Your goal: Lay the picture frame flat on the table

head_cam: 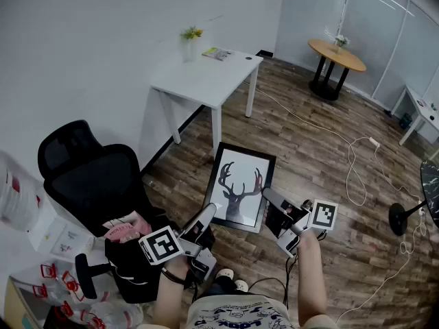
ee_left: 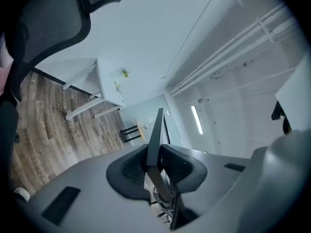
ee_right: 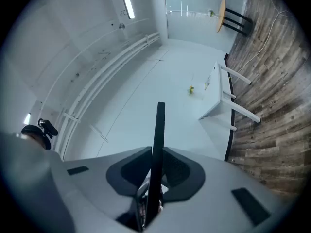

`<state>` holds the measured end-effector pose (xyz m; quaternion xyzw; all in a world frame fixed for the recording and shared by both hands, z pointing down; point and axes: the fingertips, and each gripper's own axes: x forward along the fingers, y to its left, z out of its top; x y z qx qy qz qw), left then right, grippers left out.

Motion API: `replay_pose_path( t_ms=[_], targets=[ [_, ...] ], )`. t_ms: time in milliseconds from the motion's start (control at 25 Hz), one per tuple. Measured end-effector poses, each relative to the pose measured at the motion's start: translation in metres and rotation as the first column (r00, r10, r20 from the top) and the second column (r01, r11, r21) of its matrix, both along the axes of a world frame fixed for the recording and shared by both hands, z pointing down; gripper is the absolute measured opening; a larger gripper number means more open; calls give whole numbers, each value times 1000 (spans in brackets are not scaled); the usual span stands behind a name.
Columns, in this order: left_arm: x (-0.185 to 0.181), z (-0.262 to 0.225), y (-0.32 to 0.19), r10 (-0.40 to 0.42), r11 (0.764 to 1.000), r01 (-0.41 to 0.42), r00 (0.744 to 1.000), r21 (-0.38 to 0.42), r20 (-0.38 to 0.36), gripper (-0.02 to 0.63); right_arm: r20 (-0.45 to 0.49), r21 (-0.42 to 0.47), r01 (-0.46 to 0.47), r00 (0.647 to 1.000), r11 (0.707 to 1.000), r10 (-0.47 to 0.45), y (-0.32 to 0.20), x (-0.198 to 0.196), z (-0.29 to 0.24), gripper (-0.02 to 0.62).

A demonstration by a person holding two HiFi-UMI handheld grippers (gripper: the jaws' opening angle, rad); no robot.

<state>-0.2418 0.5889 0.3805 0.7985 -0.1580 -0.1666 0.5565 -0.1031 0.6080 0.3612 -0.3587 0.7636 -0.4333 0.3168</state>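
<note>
Gripping the deer picture frame [head_cam: 240, 184] by both side edges: left gripper [head_cam: 209, 214] and right gripper [head_cam: 269, 198] jaws each pinched narrow on it, up over the wood floor [head_cam: 309, 156], well apart from the white table [head_cam: 199, 81].

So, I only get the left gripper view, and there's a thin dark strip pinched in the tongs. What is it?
Observer: That's the edge of a black picture frame. The head view shows its face, a deer silhouette on white.
Visitor: Is it just this one pair of tongs holding it?
Observer: No. The right tongs are clamped on the opposite side edge, and your left tongs grip the near one.
Visitor: Is it lying on the table?
Observer: Not yet. The whole frame hangs over the wooden floor in front of the person, short of the white table by the wall.
</note>
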Motion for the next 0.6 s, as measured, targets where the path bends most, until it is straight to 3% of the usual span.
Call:
replay_pose_path(
  t_ms=[280, 600],
  targets=[
    [-3, 6, -4, -6, 999, 4, 998, 35, 58, 89, 5, -2, -2, 1000, 1000, 2, -1, 1, 3, 81],
    [3, 4, -14, 9, 1000, -9, 1000, 7, 6, 89, -6, -1, -8, 1000, 1000, 8, -12, 4, 5, 81]
  ],
)
